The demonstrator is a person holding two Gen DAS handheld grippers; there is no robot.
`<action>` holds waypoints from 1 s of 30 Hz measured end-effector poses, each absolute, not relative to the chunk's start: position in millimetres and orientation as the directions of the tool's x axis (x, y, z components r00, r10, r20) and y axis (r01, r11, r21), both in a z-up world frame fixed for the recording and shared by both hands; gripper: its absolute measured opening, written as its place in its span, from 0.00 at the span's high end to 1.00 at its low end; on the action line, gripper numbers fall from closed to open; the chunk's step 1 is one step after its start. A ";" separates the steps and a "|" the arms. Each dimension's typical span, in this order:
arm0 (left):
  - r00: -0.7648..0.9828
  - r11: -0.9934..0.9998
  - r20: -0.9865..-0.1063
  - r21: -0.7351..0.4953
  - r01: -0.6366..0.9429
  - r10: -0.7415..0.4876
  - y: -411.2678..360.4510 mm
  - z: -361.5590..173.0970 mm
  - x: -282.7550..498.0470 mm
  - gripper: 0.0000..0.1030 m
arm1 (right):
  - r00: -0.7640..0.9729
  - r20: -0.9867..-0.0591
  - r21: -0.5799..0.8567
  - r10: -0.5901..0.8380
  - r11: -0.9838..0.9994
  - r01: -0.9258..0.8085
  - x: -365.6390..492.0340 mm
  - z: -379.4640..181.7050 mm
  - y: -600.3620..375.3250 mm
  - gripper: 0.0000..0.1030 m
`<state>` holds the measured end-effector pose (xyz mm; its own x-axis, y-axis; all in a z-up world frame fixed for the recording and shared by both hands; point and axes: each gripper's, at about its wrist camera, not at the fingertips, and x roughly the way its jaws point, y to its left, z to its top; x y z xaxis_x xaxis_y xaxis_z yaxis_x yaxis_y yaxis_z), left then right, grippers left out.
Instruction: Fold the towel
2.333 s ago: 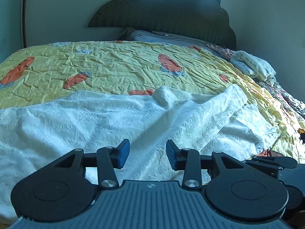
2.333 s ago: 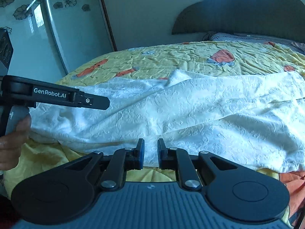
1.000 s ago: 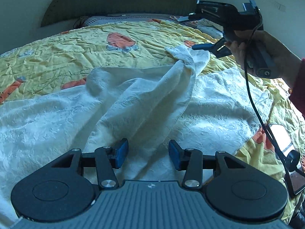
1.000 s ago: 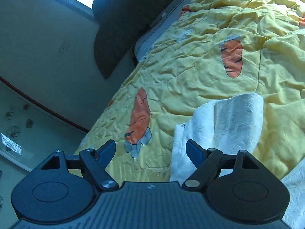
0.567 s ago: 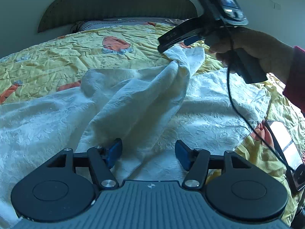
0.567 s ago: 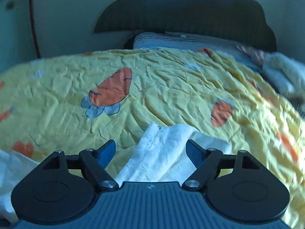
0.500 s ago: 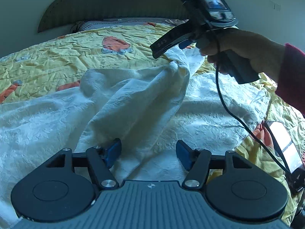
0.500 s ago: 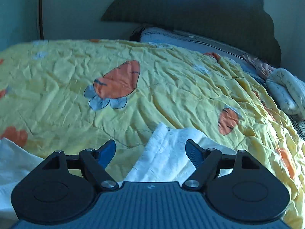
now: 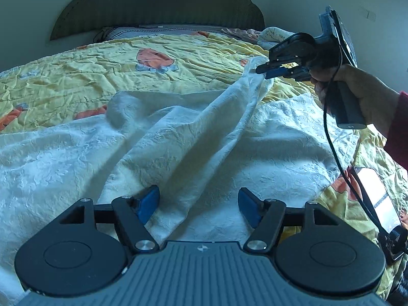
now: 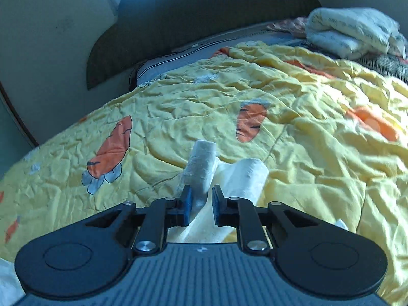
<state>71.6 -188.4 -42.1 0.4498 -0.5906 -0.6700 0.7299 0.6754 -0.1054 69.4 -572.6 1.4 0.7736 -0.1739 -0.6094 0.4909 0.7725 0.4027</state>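
Observation:
A large white embossed towel lies spread and rumpled across the yellow bedspread. Its far right corner is drawn up and pinched in my right gripper, which a hand holds above the bed. In the right wrist view the same corner sticks out past my right gripper, whose jaws are shut on the cloth. My left gripper hovers low over the near part of the towel, open wide, with a fold of cloth lying between its blue pads.
The yellow carrot-print bedspread covers the bed, with a dark headboard behind. A phone on a cable lies at the right edge. Folded white cloth is piled at the far right near the pillows.
My right gripper has gone from open around the towel corner to shut on it and has lifted it. My left gripper has stayed open low over the near towel.

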 end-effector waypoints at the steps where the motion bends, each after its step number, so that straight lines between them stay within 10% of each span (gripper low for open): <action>1: 0.452 0.677 -0.672 -0.101 0.729 -0.587 -189.3 -42.1 71.8 0.31 | 0.786 -0.607 0.468 -0.119 0.746 0.474 65.9 -3.6 -579.5 0.84; 9: 0.477 0.683 -0.678 -0.050 0.729 -0.559 -196.7 -41.6 70.8 0.32 | 0.839 -0.545 0.676 -0.010 0.586 0.446 76.0 -29.9 -593.6 0.60; 13: 0.508 0.682 -0.667 0.000 0.732 -0.545 -201.4 -40.6 69.2 0.33 | 0.833 -0.550 0.638 -0.059 0.614 0.465 78.9 -27.7 -590.2 0.92; 21: 0.572 0.657 -0.622 0.121 0.745 -0.534 -212.5 -41.6 57.5 0.90 | 0.912 -0.394 0.701 -0.117 0.604 0.380 3.0 12.5 -586.9 0.95; 30: 0.549 0.619 -0.550 0.073 0.782 -0.629 -195.5 -8.3 42.4 0.93 | 0.927 -0.351 0.741 -0.128 0.568 0.359 -51.3 34.4 -592.5 0.95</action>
<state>42.4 -195.5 -8.3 0.5489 -0.6290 -0.5505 0.7822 0.6187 0.0730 -51.3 -592.5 34.4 0.9275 -0.1284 -0.3511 0.3590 0.5678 0.7407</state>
